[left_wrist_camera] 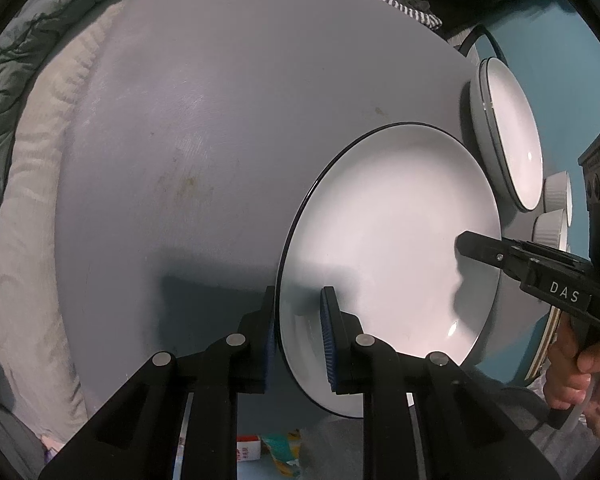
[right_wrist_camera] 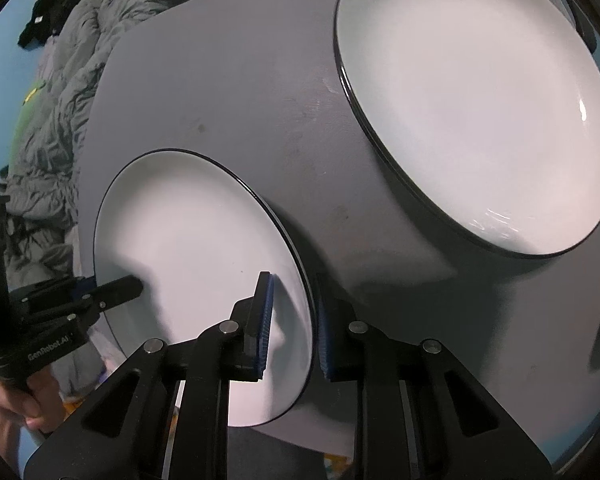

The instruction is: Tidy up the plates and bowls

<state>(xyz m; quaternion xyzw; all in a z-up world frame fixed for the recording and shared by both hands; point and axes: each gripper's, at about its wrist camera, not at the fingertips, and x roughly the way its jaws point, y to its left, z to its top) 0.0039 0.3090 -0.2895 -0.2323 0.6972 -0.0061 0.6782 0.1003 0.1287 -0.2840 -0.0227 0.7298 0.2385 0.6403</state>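
Left gripper (left_wrist_camera: 298,332) had its fingers (left_wrist_camera: 330,336) clamped on the near-left rim of the white plate (left_wrist_camera: 392,248), one pad on top, the other under the edge. Right gripper (right_wrist_camera: 294,326) gripped the opposite rim the same way, fingers (right_wrist_camera: 265,320) pinched across the dark-lined edge. Plate was held between the two, over the near edge of the grey worktop (left_wrist_camera: 220,140); whether its underside was clear of the surface could not be told.

Handling, as a judgement: glazed ceramic, stiff, fairly heavy, slick and breakable. The rim was the only place to hold it, and two opposite grips looked right to keep it level; a one-sided pinch would likely let it tip or slide out.

Pose: both grippers pointed steeply down, nearly mirrored. A hand (left_wrist_camera: 576,376) held the right handle at the frame's edge in the left view, and the other hand (right_wrist_camera: 12,408) showed in the right view.

Further back, a stack of larger plates (right_wrist_camera: 480,108) sat on the worktop, close beside the held plate. Two small ribbed bowls (left_wrist_camera: 556,208) stood past it. Grey bedding (right_wrist_camera: 72,80) lay beyond the worktop.
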